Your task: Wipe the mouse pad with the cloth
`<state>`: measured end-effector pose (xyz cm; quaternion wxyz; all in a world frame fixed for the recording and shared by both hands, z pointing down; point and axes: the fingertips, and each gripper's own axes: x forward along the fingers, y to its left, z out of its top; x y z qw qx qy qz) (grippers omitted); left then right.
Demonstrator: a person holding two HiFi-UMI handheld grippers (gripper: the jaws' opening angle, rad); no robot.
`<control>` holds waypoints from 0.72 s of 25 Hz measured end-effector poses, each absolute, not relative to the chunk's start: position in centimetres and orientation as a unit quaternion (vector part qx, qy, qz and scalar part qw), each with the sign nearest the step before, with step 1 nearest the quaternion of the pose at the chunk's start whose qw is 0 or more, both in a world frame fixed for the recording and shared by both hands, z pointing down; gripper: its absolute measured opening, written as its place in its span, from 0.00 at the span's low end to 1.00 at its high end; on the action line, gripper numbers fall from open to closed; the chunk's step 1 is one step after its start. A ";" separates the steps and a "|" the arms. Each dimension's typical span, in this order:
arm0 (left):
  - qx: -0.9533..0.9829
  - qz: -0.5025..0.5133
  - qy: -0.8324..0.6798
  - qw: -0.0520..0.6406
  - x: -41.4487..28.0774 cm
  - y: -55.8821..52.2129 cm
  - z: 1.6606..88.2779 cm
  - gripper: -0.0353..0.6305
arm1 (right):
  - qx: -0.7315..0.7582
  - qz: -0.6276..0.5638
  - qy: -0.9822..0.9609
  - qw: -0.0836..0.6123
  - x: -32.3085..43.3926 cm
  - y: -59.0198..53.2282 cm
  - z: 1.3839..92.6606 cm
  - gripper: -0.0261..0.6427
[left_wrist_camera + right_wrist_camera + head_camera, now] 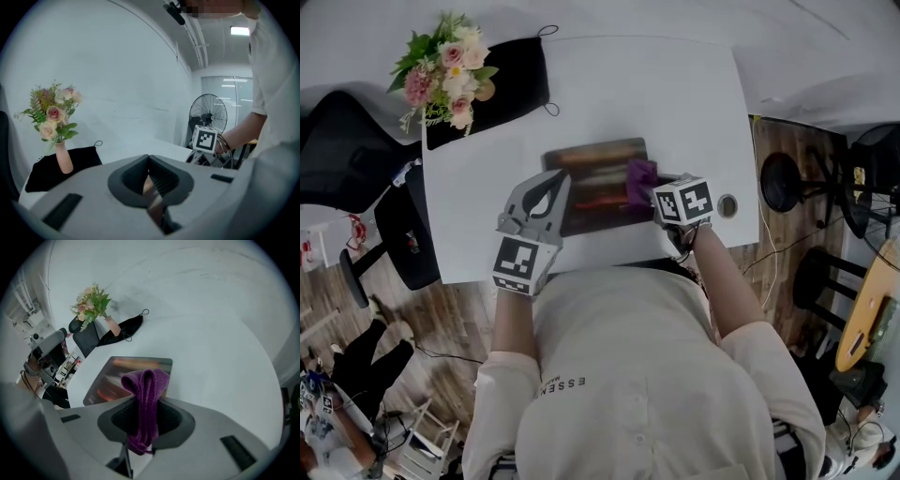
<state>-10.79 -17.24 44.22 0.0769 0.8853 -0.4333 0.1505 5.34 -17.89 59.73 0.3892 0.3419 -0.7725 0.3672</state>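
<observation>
**You hold the purple cloth [144,380] clamped in your right gripper [146,420], at the right end of the mouse pad [598,183].**

The cloth's folded loop sticks out past the jaws and hangs over the right part of the pad, which lies on the white table [675,103]. Your left gripper [551,192] sits over the pad's left edge. Its jaws are drawn to a narrow slit with a brown sliver of the pad pinched in it. A vase of flowers [445,66] stands on a black pouch [511,80] at the far left corner, well apart from the pad. A round cable hole [727,204] lies just beside your right gripper's marker cube. A black chair [347,150] stands off the table's left side.
</observation>
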 end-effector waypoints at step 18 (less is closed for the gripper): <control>0.904 0.140 -0.401 0.042 -12.4 -15.4 43.0 0.06 | 0.297 0.397 -0.813 0.307 -2.2 -15.6 55.1 0.18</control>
